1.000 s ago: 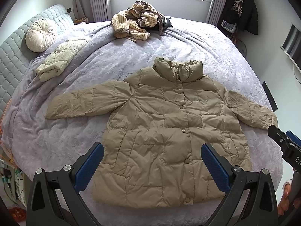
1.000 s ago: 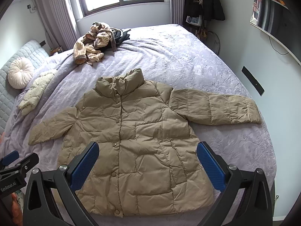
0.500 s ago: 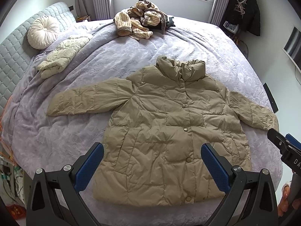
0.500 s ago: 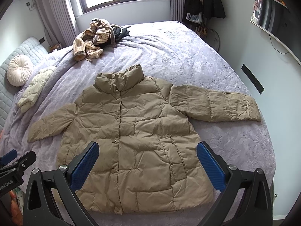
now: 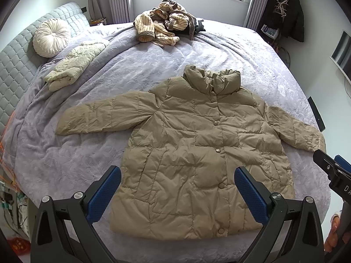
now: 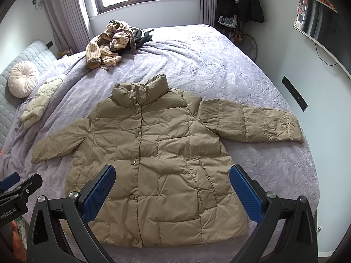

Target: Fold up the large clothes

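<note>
Hovering wide-fingered, both the left gripper (image 5: 177, 188) and right gripper (image 6: 172, 187) should pinch the khaki quilted puffer jacket (image 5: 197, 149) sleeves at 9 and 3 o'clock, folding inward.

Both wrist views look down from the bed's (image 5: 153, 70) foot toward the window, apparently side by side, sharing the jacket (image 5: 197, 153).

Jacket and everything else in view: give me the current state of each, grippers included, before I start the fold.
Tan puffer jacket: flat on the bed, face up, buttoned, both sleeves spread out, unfolded.
Left gripper: open, above the hem, holding nothing.
Right gripper: open, above the hem, holding nothing.
Striped garments: in a crumpled heap at the far side.
Cream jacket: folded, near the headboard.
Round cushion: propped against the headboard.
Black coat: hanging.
</note>
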Demonstrator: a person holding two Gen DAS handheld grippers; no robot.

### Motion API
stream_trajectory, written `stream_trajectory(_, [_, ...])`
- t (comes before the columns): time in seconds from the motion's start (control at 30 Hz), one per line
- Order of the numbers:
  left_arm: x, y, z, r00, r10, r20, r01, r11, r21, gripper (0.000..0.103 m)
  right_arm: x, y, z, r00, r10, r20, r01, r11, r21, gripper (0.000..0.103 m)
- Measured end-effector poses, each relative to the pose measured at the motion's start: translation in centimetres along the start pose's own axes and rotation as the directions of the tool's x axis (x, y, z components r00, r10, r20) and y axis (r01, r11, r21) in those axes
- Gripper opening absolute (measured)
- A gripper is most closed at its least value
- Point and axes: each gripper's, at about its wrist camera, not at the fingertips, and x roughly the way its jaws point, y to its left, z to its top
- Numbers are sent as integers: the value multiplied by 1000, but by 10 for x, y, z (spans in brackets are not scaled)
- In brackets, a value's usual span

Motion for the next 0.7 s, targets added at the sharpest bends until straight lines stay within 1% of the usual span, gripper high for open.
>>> stream_trajectory(0.2, [0, 0, -1, 1000, 0, 0, 0, 1000, -1, 103, 0, 1, -1, 1000, -5, -6, 5, 1000, -2, 103])
stream_trajectory(0.7, [10, 5, -2, 999, -5, -33, 4, 1000, -17, 103, 6, 1, -3, 999, -5, -32, 5, 1000, 3, 103])
